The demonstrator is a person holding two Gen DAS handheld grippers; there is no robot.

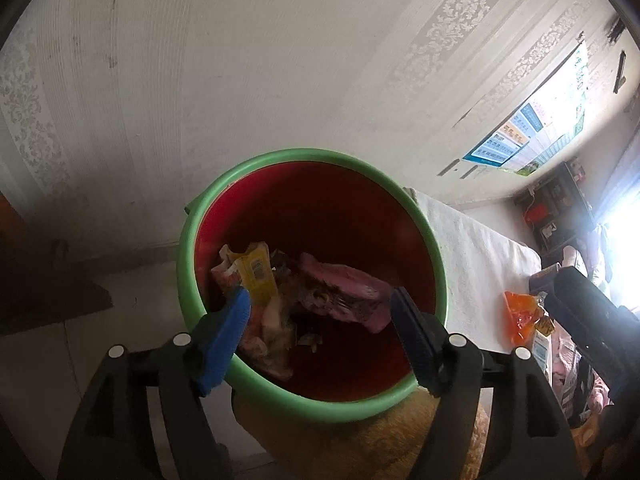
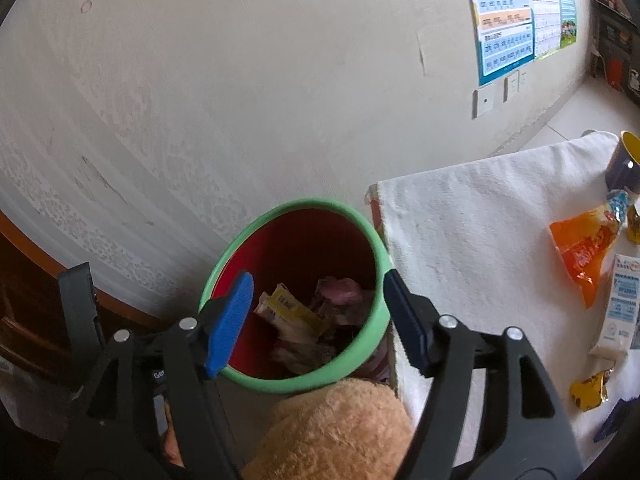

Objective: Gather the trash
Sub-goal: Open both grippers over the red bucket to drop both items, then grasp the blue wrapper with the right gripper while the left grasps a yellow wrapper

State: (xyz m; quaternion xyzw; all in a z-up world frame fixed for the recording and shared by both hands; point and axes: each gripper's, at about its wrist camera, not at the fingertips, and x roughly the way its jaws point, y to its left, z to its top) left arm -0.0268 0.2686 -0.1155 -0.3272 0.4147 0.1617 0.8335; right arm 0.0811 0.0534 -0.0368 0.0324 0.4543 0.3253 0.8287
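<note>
Right wrist view: both my hand-held grippers (image 2: 316, 322) hang released over the bin (image 2: 376, 240); next, orange wrapper (image 2: 582, 256) at 3 o'clock.

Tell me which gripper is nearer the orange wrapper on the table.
Right. The right gripper hangs open over the bin beside the orange wrapper; the left gripper, also open, sits farther off.

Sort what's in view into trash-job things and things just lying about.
Job:
bin with wrappers already inside
orange wrapper on the table
white packet
yellow wrapper
left gripper, right gripper, both with jaws open and empty

Lying about:
cup
wall poster
plush toy
white tablecloth
</note>
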